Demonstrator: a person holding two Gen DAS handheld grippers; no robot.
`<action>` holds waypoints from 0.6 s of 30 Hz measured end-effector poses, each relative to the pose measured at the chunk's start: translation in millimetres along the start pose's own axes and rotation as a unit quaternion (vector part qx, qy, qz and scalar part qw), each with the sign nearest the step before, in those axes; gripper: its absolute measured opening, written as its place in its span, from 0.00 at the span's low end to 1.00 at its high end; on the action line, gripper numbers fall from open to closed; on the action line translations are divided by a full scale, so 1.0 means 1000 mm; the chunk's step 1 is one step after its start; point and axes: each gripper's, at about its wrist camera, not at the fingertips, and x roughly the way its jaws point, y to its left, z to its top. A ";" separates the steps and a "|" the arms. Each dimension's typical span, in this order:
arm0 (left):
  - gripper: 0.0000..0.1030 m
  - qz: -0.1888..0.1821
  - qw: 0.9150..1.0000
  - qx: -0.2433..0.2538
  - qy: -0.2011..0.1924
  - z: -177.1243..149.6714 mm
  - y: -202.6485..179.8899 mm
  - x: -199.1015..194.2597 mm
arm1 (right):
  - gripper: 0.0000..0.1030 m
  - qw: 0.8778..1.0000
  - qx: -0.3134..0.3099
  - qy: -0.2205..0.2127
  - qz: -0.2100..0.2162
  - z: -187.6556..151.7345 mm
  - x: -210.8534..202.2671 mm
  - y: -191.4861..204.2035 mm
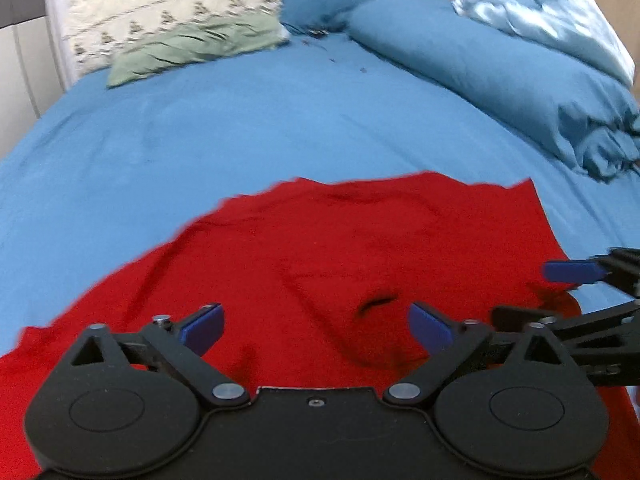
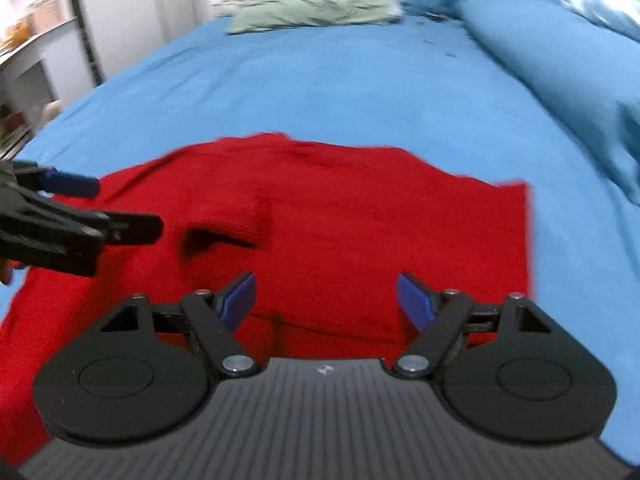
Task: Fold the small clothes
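A red garment [image 1: 360, 248] lies spread on a blue bedsheet [image 1: 240, 132], at the near end of the bed. It is mostly flat, with a raised, tunnel-like fold near its near middle and soft wrinkles towards its left side.

The left gripper [image 1: 316, 326] hovers over the near-left part of the garment. Its jaws are wide apart and hold nothing.

The right gripper [image 2: 326, 296] hovers over the near-right part of the garment, just beside the left one. Its jaws are also spread wide and empty.

At the far end of the bed, from left to right, sit a patterned cream pillow [image 1: 160, 20], a green pillow [image 1: 196, 50] in front of it, and a rolled blue duvet [image 1: 500, 76] running down the right side.

What could go wrong: both views are blurred, suggesting motion, so a quick pinch could miss the cloth's edge. Closing on the raised fold could catch several layers at once and leave a lopsided fold. The sheet is soft, so low jaws could pinch the bedsheet along with the garment. The grippers sit close together and might collide.
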 end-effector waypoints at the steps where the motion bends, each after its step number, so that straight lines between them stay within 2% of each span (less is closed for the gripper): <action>1: 0.87 0.002 1.000 0.002 0.004 -0.001 -0.007 0.011 | 0.90 1.000 0.012 0.003 -0.005 -0.003 -0.003 -0.014; 5: 0.59 0.030 0.999 -0.008 0.028 -0.006 -0.016 0.051 | 0.90 0.999 0.036 0.009 -0.016 -0.006 -0.004 -0.046; 9: 0.58 0.056 0.996 -0.069 0.008 -0.010 0.008 0.049 | 0.90 0.998 0.057 0.001 -0.040 -0.012 -0.005 -0.069; 12: 0.58 0.083 0.989 -0.125 -0.004 -0.021 0.031 0.035 | 0.90 0.994 0.088 -0.003 -0.064 -0.013 -0.003 -0.080; 15: 0.54 0.062 0.982 -0.180 0.003 -0.033 0.045 0.029 | 0.90 0.990 0.117 0.004 -0.072 -0.023 -0.008 -0.090; 18: 0.55 0.026 0.982 -0.186 0.000 -0.043 0.041 0.026 | 0.92 0.989 0.131 0.018 -0.073 -0.030 -0.008 -0.100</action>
